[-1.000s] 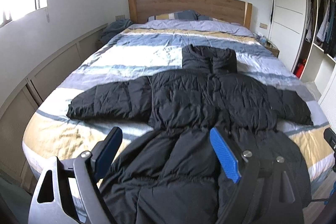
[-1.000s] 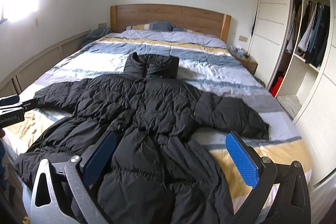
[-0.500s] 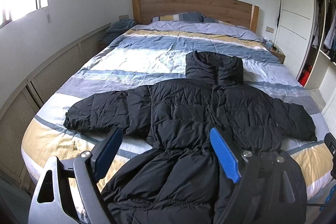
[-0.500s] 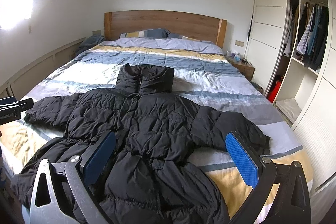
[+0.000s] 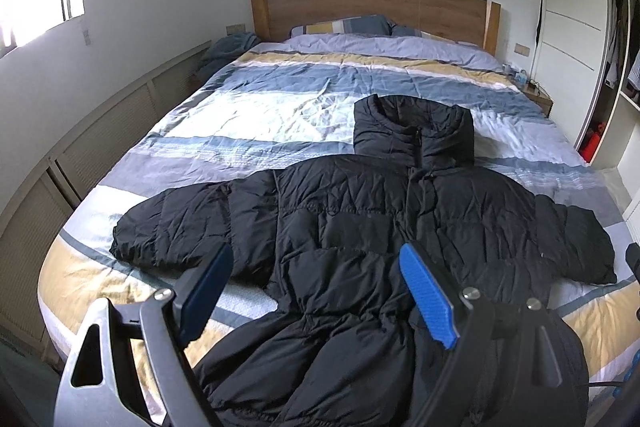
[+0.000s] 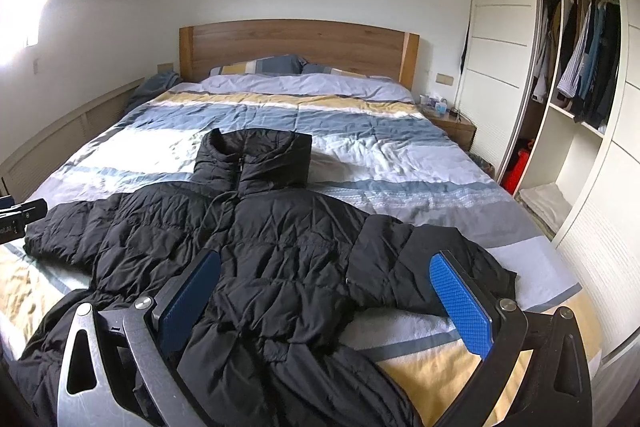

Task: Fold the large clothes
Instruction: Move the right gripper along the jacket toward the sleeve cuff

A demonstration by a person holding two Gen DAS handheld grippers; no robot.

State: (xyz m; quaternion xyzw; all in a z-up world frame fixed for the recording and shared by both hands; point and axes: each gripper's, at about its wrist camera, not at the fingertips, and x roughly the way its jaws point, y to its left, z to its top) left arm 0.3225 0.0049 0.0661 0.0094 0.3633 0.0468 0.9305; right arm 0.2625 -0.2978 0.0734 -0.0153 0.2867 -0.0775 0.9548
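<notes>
Flanking jacket (image 5: 360, 227): headboard (image 5: 372, 7), wardrobe (image 6: 560, 107).

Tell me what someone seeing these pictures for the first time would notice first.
A big black puffer coat lies spread face up across the foot of the striped bed, sleeves out to both sides and hood toward the wooden headboard. The left gripper and right gripper hover open above it, holding nothing. At right, an open wardrobe shows hanging clothes.
</notes>
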